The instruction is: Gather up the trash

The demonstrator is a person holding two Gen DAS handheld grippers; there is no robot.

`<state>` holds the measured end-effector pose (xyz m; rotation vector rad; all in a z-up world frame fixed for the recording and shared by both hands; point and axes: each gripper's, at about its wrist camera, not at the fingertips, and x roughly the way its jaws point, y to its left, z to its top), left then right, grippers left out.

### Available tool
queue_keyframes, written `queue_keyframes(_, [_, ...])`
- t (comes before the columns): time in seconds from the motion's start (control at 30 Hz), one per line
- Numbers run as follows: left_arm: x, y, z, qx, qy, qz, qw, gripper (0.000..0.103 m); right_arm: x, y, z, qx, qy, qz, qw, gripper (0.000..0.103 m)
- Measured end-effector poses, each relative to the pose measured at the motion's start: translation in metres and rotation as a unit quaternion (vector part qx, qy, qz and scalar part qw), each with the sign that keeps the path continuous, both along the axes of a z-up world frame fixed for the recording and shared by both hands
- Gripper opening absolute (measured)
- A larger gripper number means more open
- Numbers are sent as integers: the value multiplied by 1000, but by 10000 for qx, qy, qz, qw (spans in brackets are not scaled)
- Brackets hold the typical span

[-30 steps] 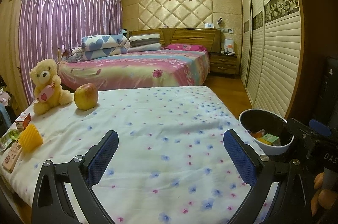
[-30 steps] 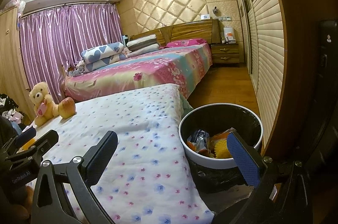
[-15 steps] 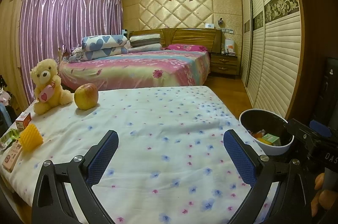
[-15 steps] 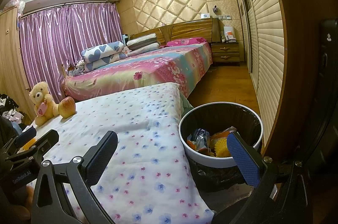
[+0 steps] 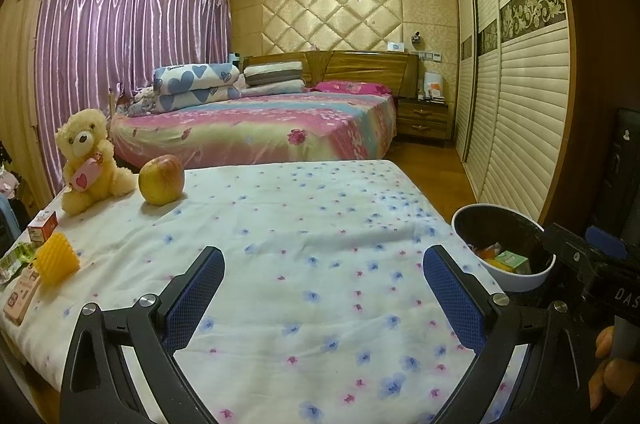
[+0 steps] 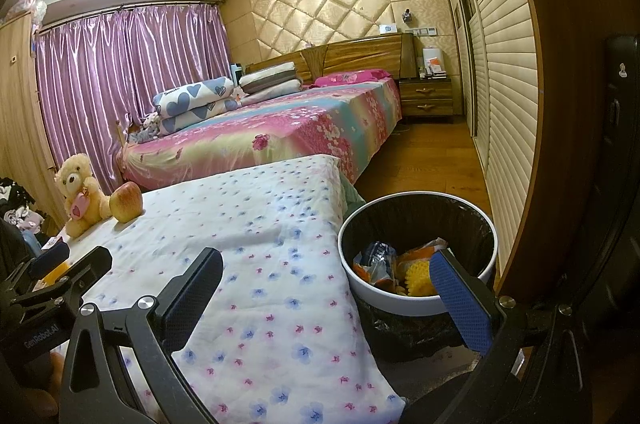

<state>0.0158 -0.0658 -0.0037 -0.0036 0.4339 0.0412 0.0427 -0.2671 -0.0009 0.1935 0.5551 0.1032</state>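
1. Cardboard and wrapper scraps at the far left edge of the bench (image 5: 320, 244): small orange-and-white carton (image 5: 43, 226), pink flat box (image 5: 22, 294), green packet (image 5: 14, 258), all close around a yellow ridged block (image 5: 56, 259).
2. Likely light and easily crushed, those boxes; best pinched across the narrow sides. Packet thin and probably slippery, so a pinch at a raised edge. Block probably soft; whether trash or not, can't say.
3. Left gripper (image 5: 320, 288) spread wide above the flowered cloth, nothing between the pads. Right gripper (image 6: 324, 292) equally wide and empty, one finger in front of the trash bin (image 6: 418, 298).
4. Bin just off the bench's right side, lined in black, wrappers already inside.
5. Teddy bear (image 5: 90, 159) and apple (image 5: 161, 179) touching at the back left, near the scraps: keepers by the look of them, worth steering around.
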Motion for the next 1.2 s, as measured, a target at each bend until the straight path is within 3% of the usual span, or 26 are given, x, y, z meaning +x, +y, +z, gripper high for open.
queue_keyframes(1.2, [1,3,-1,-14,23,-18,10000,101,-1,1,-1,3,18,19,10000,103])
